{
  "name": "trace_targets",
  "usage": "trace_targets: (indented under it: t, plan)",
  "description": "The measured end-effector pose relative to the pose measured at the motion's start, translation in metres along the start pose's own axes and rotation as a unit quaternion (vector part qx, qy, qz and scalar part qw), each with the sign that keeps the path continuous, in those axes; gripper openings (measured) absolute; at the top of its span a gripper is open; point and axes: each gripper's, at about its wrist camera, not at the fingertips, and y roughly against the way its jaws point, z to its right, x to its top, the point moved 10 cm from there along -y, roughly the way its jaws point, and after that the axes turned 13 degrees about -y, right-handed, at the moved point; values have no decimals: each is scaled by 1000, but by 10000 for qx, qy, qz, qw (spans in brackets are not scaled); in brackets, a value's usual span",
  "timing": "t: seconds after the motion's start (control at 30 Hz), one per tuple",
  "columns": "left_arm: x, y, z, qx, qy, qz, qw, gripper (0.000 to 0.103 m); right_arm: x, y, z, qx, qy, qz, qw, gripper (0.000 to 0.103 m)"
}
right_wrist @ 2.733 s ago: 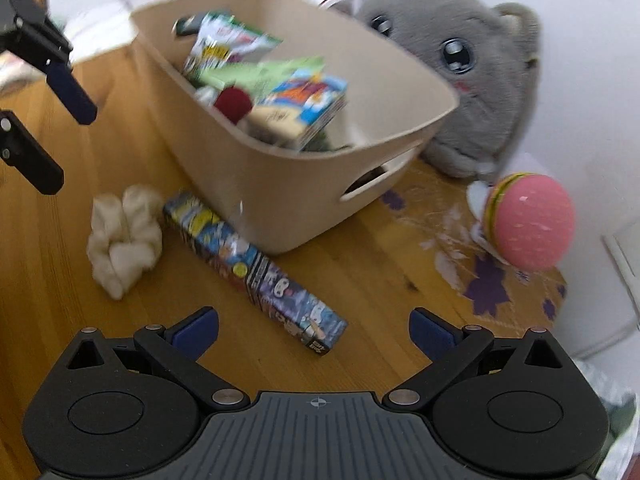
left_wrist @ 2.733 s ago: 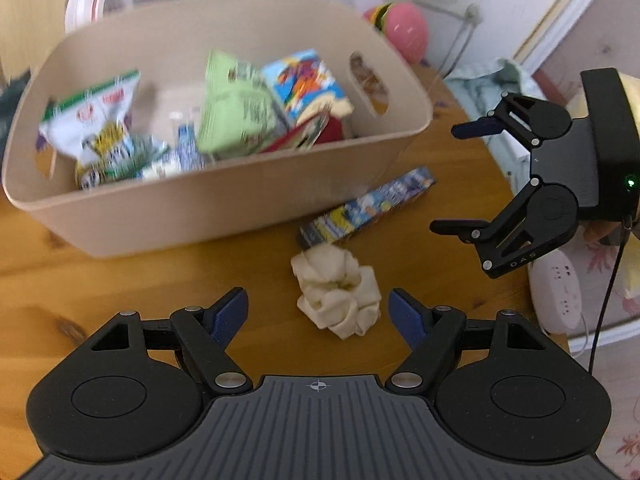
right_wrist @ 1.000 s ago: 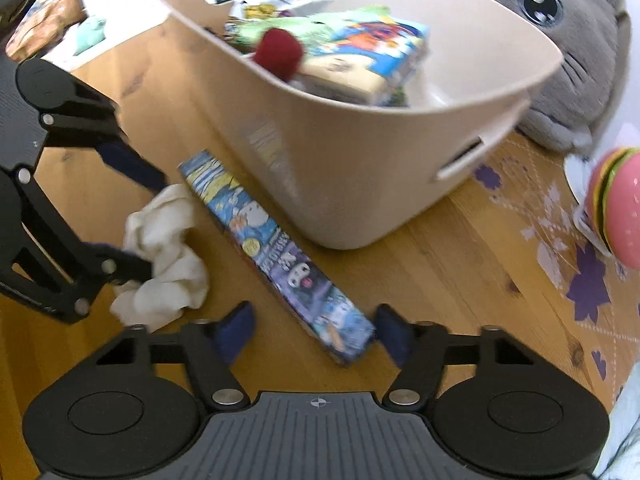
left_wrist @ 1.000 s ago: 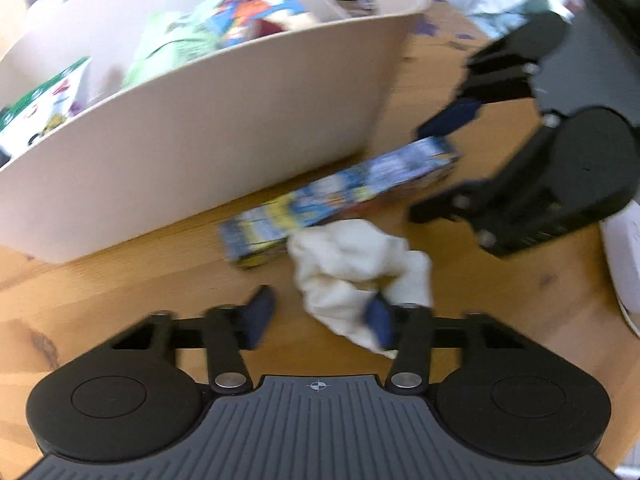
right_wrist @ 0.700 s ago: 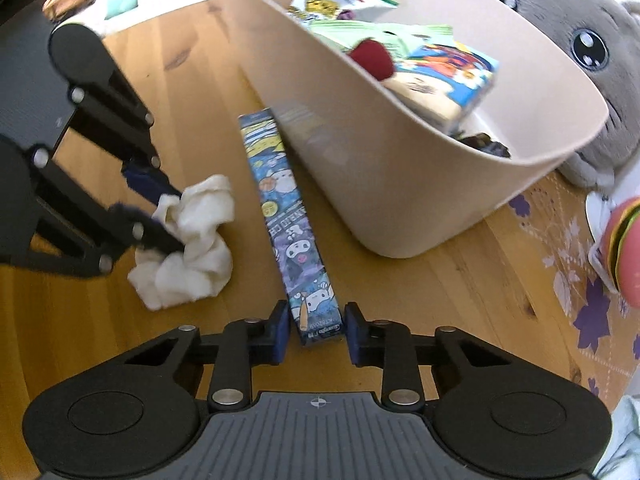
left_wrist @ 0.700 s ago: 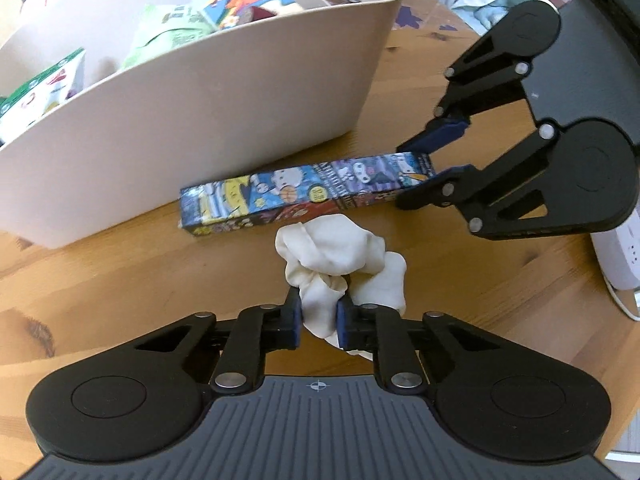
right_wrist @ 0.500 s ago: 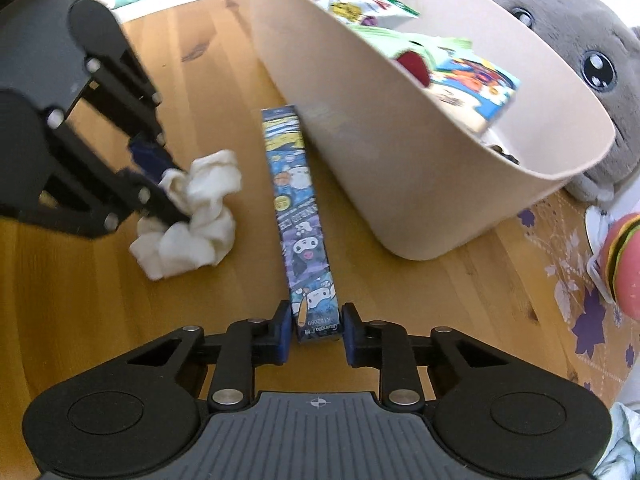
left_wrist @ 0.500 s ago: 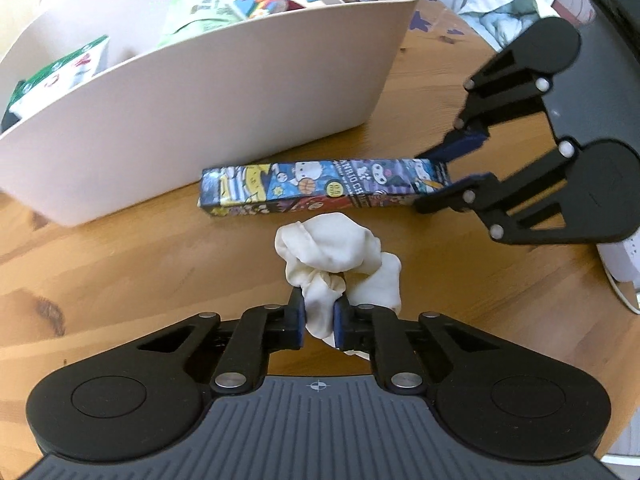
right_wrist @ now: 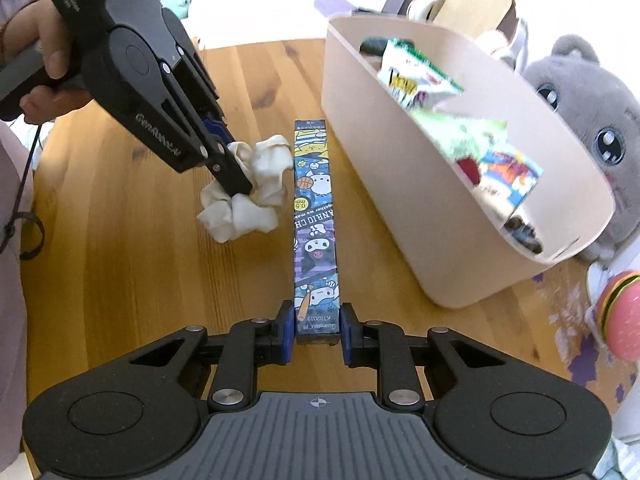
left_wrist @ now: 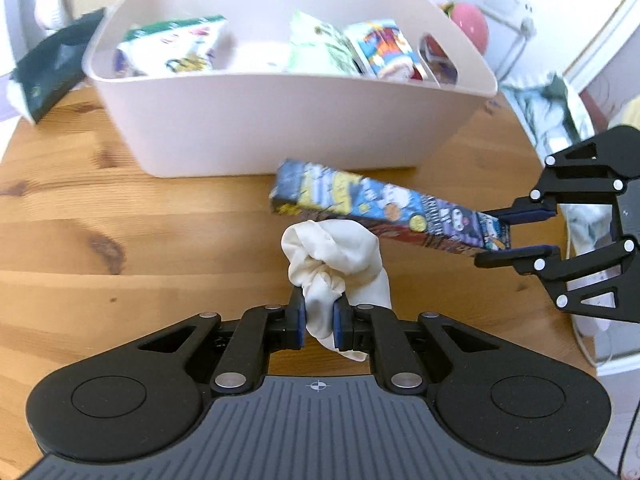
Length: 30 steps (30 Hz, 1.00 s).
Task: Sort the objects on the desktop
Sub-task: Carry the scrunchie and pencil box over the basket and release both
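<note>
Wooden table (left_wrist: 120,208) carrying one beige bin (left_wrist: 288,120), with one grey plush (right_wrist: 592,128) and one pink toy (right_wrist: 624,320) beside it. Two grippers: left gripper (left_wrist: 319,320), jaws clamped on one cream scrunchie (left_wrist: 336,256); right gripper (right_wrist: 316,322), jaws clamped on the end of one long printed box (right_wrist: 316,216). Both items sit just in front of the bin. Bin holds several snack packets (left_wrist: 176,48).
</note>
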Motion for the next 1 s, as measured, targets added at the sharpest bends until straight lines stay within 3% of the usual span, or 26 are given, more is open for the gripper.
trace_targets:
  t: [0.13,0.37,0.63,0.7,0.87,1.0]
  plan:
    - [-23,38,-20,-52,246,149,9996,12,23,19,26,-118,-14,264,9996,22]
    - [1,60,-29,90,493,576,9971,12,42,33,39,-258,-171,619,9976,22]
    - [44,90,-41,70,564,1157,9917,12,84,50,70,-598,-508,1204,9896,22]
    - [56,95,-42,92,507,1285,9904,12,96,55,85,-559,-860,1416,9846,22]
    - [87,101,-50,174,402,1579,9865,12,108,52,101,-643,-1137,1568,9790,22]
    - [108,92,-56,155,340,1565,9870,12,118,38,118,-836,-1472,1537,9735,22]
